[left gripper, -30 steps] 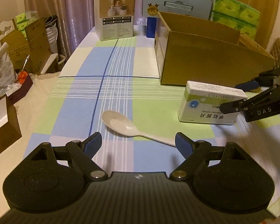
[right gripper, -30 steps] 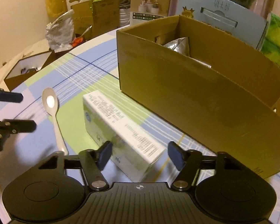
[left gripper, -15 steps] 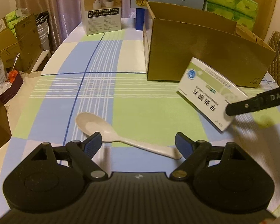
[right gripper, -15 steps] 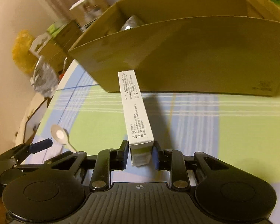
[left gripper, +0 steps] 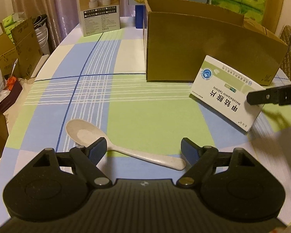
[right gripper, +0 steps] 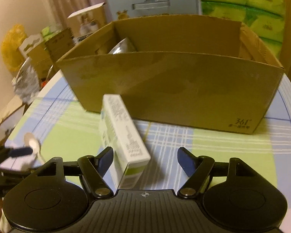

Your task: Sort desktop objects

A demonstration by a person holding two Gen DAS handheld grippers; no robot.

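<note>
Cardboard box (right gripper: 170, 89) stands toward tabletop's (left gripper: 155, 114) far edge. My right claw (right gripper: 145, 160) is level w/ fingers apart, white-green tablet box (right gripper: 124, 139) tilted between them. My left claw (left gripper: 143, 148), also apart, hovers low over cream spoon (left gripper: 114, 143) nr near edge.

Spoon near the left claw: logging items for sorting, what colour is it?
Plain off-white spoon, clearest in the left wrist view.

Dim warm light, fisheye warping, motion blur
</note>
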